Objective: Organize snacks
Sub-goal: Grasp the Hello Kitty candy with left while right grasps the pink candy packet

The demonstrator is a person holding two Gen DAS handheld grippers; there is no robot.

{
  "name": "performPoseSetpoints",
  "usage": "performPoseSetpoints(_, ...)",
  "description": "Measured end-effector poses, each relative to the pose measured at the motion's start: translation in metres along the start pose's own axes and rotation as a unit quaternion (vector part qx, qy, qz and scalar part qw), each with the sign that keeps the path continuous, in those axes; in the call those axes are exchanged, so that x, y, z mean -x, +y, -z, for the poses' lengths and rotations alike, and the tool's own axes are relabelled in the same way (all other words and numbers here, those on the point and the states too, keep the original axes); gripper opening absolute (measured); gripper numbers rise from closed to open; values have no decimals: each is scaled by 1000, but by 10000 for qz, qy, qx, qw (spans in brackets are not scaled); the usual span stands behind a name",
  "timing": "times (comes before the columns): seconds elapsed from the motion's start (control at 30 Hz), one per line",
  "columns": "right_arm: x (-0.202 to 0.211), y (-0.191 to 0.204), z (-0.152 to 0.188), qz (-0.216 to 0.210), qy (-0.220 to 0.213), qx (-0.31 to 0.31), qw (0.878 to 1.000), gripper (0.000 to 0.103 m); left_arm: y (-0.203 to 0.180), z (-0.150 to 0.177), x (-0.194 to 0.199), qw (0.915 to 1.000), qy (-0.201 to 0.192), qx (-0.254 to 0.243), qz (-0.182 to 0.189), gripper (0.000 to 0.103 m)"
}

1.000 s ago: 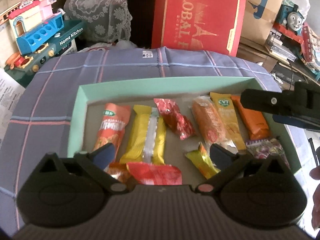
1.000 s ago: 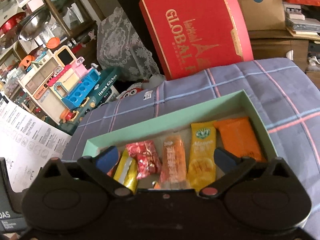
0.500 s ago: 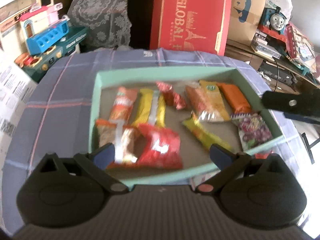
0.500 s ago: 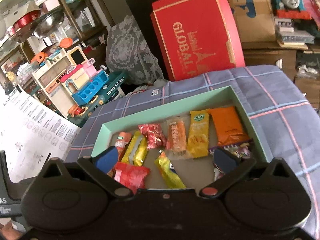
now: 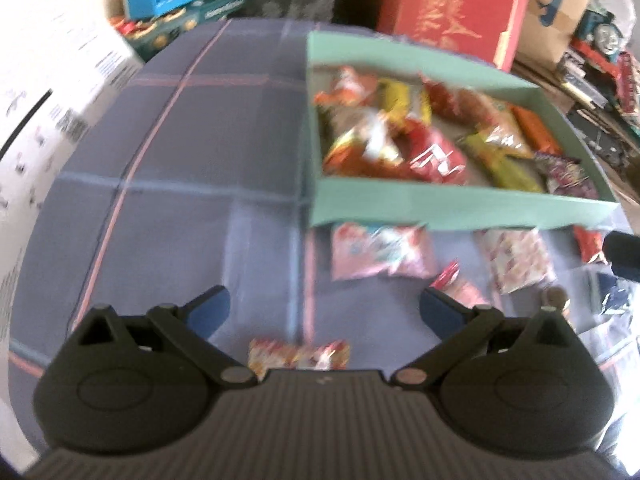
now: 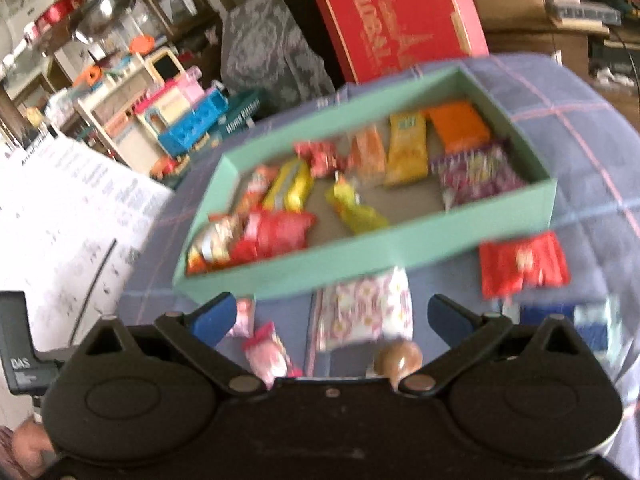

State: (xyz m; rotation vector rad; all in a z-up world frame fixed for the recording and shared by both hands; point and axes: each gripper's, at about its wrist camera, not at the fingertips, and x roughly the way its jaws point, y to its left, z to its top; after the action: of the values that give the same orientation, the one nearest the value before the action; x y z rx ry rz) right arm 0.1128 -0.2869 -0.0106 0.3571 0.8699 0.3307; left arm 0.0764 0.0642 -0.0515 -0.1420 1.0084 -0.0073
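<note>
Your left gripper [image 5: 324,312] and right gripper [image 6: 328,318] both gaped wide, holding nothing. The white patterned packet [image 6: 366,306] lay on the cloth just before the green box [image 6: 400,248]. It looked light, soft and crinkly; you would best pinch its sealed edge.

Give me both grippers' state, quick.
Left gripper: open, holding nothing.
Right gripper: open, holding nothing.
</note>
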Motion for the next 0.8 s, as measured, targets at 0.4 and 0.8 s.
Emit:
performPoseSetpoints(0.4, -30, 29, 26, -125, 652, 238, 9975, 92, 10, 31, -8, 9997, 108, -181, -156, 103)
performPoseSetpoints(0.8, -67, 80, 38, -10, 1025, 1223, 9872, 57, 26, 39, 1, 9983, -341, -452, -158, 73)
